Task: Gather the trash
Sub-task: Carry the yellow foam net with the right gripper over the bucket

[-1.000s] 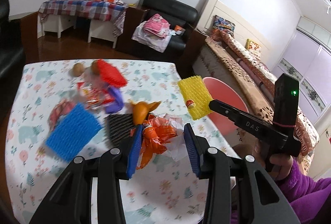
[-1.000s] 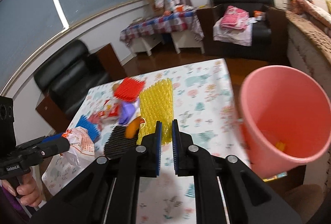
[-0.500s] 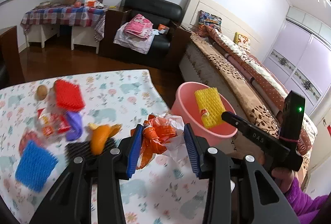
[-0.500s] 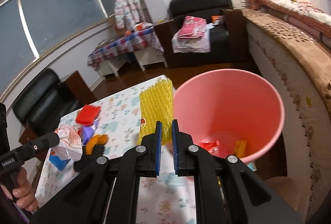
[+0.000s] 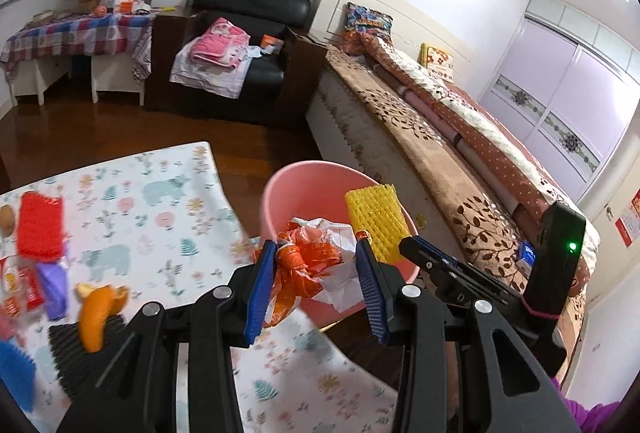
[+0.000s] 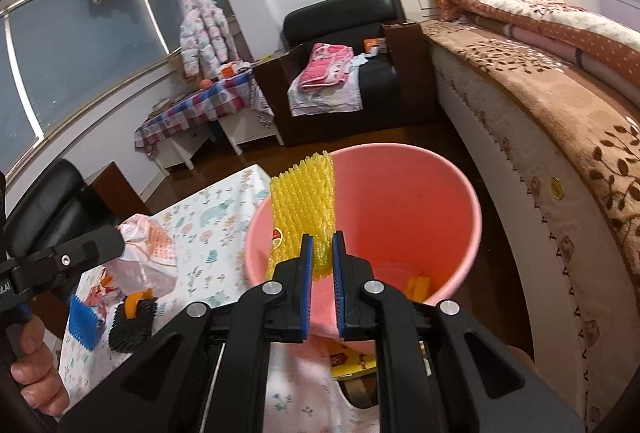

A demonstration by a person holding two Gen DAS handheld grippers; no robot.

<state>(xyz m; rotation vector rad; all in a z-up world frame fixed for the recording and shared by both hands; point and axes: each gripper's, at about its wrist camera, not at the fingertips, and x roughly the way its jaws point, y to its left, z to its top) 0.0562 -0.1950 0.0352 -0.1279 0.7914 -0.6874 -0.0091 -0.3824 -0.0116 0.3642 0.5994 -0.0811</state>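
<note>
In the left wrist view, the left gripper [image 5: 316, 287] pinches a crumpled orange-and-white plastic bag [image 5: 316, 259] between its blue pads; the bag is wrinkled, printed in orange, with a white tail hanging below the fingers. It is held at the near rim of the pink bucket [image 5: 288, 189], which stands just beside the corner of the table [image 5: 160, 201] with its animal-print cloth. Over the bucket's right side, the right gripper [image 5: 394, 247] clamps a yellow foam net sleeve [image 5: 376, 223], a ribbed mesh rectangle standing upright. Left of the bucket, on the table, lie an orange peel [image 5: 96, 313], a red foam net [image 5: 40, 225] and a black foam net [image 5: 66, 349]. In the right wrist view, the right gripper [image 6: 320, 265] is closed on the lower end of the yellow sleeve [image 6: 304, 209], which rises over the bucket's [image 6: 460, 233] open mouth; orange scraps [image 6: 418, 287] lie at the bucket's bottom. Left of the bucket, the left gripper's tip meets the pale bag [image 6: 148, 253].
</note>
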